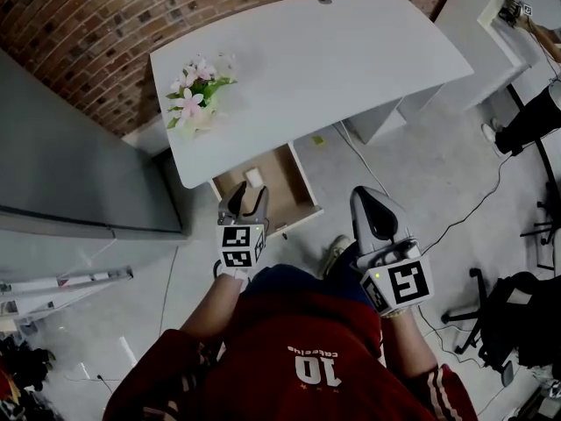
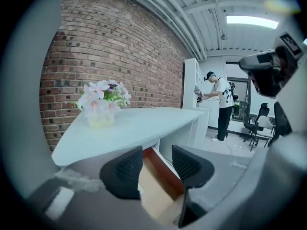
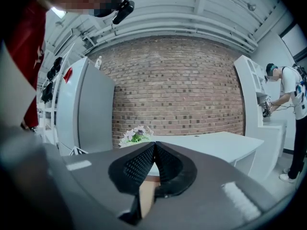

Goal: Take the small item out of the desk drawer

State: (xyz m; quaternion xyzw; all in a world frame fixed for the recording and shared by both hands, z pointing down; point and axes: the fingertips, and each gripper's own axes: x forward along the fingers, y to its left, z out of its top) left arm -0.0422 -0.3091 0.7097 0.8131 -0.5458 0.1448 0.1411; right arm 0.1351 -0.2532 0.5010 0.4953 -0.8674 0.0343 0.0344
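Note:
The wooden drawer [image 1: 285, 182] stands pulled out from under the white desk [image 1: 333, 60]. A small white item [image 1: 253, 177] lies at the drawer's back left. My left gripper [image 1: 249, 202] hovers over the drawer's front edge, just short of the item, with its jaws open and nothing between them. In the left gripper view the drawer's inside [image 2: 153, 186] shows through the gap of the left gripper [image 2: 157, 159]. My right gripper [image 1: 370, 202] hangs to the right of the drawer, above the floor. Its jaws are shut with nothing held, and the right gripper [image 3: 154, 150] shows its pads touching.
A vase of pink flowers [image 1: 195, 99] stands on the desk's left end. A grey cabinet [image 1: 70, 165] stands to the left. Cables [image 1: 473, 204] run over the floor, and a black chair [image 1: 517, 314] is at the right. A person [image 2: 221, 104] stands at a far shelf.

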